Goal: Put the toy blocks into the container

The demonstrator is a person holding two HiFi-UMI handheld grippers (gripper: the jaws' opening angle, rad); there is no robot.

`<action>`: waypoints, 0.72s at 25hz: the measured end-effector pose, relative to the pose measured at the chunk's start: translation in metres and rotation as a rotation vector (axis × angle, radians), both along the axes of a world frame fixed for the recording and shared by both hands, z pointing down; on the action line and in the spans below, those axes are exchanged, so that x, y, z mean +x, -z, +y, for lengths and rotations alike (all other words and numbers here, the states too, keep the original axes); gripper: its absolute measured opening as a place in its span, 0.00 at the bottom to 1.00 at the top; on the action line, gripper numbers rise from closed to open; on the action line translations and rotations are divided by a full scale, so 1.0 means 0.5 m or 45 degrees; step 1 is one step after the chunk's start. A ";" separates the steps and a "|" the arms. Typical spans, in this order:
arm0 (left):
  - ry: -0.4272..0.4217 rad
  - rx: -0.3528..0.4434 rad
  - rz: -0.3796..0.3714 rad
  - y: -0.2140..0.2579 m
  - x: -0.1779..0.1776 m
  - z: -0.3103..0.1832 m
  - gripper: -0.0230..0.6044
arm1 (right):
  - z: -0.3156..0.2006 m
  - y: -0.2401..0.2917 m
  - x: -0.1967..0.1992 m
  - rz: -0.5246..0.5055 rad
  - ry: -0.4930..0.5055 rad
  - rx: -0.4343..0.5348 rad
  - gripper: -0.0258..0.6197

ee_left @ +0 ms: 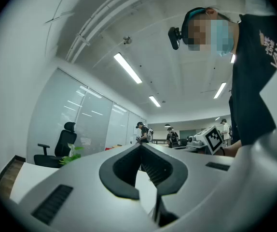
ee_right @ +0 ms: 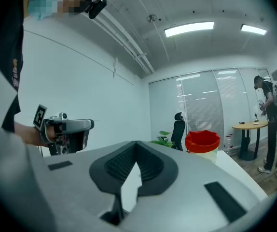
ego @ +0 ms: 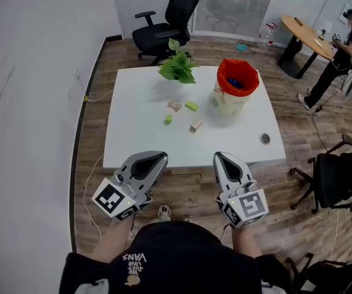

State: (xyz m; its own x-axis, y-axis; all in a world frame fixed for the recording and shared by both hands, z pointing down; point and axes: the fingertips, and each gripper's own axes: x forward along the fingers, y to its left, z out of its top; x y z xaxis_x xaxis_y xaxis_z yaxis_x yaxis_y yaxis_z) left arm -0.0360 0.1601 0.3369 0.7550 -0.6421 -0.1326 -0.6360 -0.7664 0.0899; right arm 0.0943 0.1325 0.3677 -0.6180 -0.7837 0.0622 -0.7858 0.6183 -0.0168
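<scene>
The tabletop (ego: 133,139) holds toy blocks (ego: 191,106) well ahead of the left claw (ego: 156,158) and right claw (ego: 221,158), both closed on nothing, container (ego: 232,105) farther right; likely pre-grasp, needing a forward reach and opened jaws.

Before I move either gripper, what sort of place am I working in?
Most likely an office: a black swivel office chair behind the white table, a blind-covered glass partition along the far wall, and a round wooden meeting table where a person stands.
</scene>
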 end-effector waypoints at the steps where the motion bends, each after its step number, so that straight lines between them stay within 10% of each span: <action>1: 0.000 -0.002 0.002 -0.001 -0.001 -0.003 0.05 | -0.002 0.000 -0.001 0.000 0.001 0.001 0.07; 18: -0.029 -0.002 0.010 -0.006 -0.021 -0.035 0.05 | -0.031 0.007 -0.031 -0.064 0.015 0.009 0.07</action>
